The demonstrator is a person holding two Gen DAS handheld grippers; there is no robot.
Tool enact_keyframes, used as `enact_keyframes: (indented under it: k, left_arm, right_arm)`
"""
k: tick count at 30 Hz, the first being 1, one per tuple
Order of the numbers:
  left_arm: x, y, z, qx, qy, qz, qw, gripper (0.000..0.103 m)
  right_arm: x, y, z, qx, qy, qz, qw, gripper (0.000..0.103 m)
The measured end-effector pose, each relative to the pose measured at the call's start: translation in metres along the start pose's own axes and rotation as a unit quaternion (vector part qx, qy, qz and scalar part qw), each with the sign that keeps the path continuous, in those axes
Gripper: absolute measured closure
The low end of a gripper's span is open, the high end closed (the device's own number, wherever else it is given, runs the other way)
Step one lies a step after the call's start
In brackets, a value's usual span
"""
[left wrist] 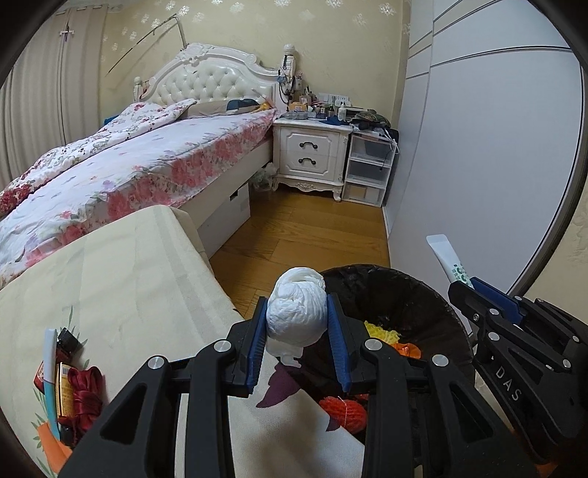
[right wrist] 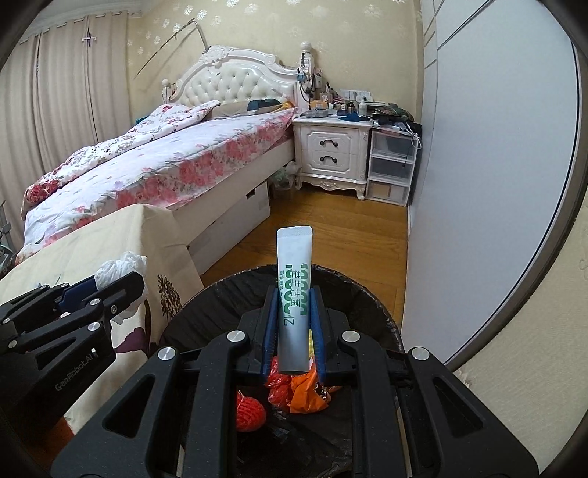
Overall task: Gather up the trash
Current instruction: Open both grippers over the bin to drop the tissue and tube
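Bedroom bin (right wrist: 220,294): red, orange scraps (right wrist: 294,393), perhaps wrappers.

walls: cream floral wallpaper (left wrist: 330,33); curtains (left wrist: 44,92) left | floor: wood planks (left wrist: 312,228) | furniture: bed (left wrist: 147,158) with tufted headboard; white nightstand (left wrist: 312,154); plastic drawers (left wrist: 369,169); pale wardrobe (left wrist: 496,147) right

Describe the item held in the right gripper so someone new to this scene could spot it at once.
Find the black-lined trash bin on the wooden floor beside the cloth-covered table. Above it, the right gripper is shut on a white tube standing upright, flat crimped end up. Its green print distinguishes it from the left gripper's crumpled white wad.
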State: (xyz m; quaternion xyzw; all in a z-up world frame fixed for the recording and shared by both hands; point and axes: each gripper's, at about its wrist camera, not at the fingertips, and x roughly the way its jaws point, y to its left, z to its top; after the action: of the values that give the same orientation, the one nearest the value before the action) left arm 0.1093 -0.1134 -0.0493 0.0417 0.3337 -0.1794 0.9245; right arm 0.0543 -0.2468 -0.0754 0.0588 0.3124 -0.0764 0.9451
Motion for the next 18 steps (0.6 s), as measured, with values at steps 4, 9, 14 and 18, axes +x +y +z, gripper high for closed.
enact_keyframes:
  k: [4, 9, 14, 18]
  left_arm:
    - [0.006, -0.004, 0.0, 0.004, 0.005, 0.0, 1.0, 0.071]
    - [0.009, -0.007, 0.002, 0.008, 0.01, 0.002, 0.9999, 0.071]
    - [0.012, -0.008, 0.003, 0.011, 0.013, 0.004, 0.9998, 0.07]
    - [0.014, -0.01, 0.003, 0.015, 0.017, 0.006, 0.9997, 0.07]
  right_arm:
    - [0.004, -0.003, 0.0, 0.005, 0.003, -0.002, 1.0, 0.086]
    - [0.008, -0.006, -0.001, 0.01, 0.006, -0.005, 1.0, 0.086]
    - [0.01, -0.01, -0.002, 0.015, 0.008, -0.008, 1.0, 0.086]
    - [0.012, -0.012, -0.002, 0.018, 0.01, -0.009, 1.0, 0.086]
